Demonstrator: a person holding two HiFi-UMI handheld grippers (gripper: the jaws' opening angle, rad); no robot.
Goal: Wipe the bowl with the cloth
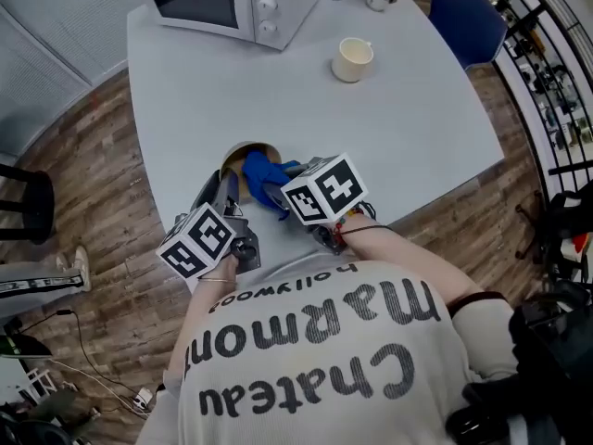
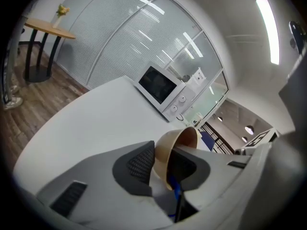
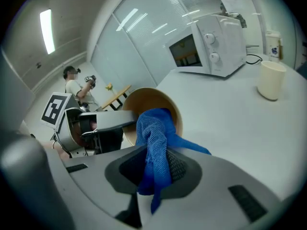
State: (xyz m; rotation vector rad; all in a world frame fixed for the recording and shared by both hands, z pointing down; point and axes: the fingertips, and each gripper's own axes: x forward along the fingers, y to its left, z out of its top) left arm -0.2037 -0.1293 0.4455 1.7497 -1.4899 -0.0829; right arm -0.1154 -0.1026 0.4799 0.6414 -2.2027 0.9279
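Nearest, just past the front edge of the white table [image 1: 435, 128]: clamps the tan bowl [image 2: 176, 143] by its wall with the left gripper [image 2: 162, 166], one jaw inside, one outside. Keeps the bowl tipped, mouth turned toward the other hand. Cannot tell whether its base touches the tabletop.

Beside it, pinches the blue cloth [image 3: 154, 143] in the closed right gripper [image 3: 156, 169], with a bunched end standing out past the fingertips and a short tail hanging below. Finds the bowl straight ahead along the right jaws, its open mouth facing them. Runs the cloth's long axis down that same line, its leading bunch at the mouth or just within. Judges the wiping stroke as a short push forward and a sweep round the inner wall, done by the right hand, with the left only steadying.

Minds the left inner jaw, which takes up part of the wall, and the table edge close under both hands.

Farther out: plenty of bare tabletop ahead and to the right. Leaves the cream cup [image 1: 352, 60] and the microwave [image 1: 222, 3] well apart at the far side.
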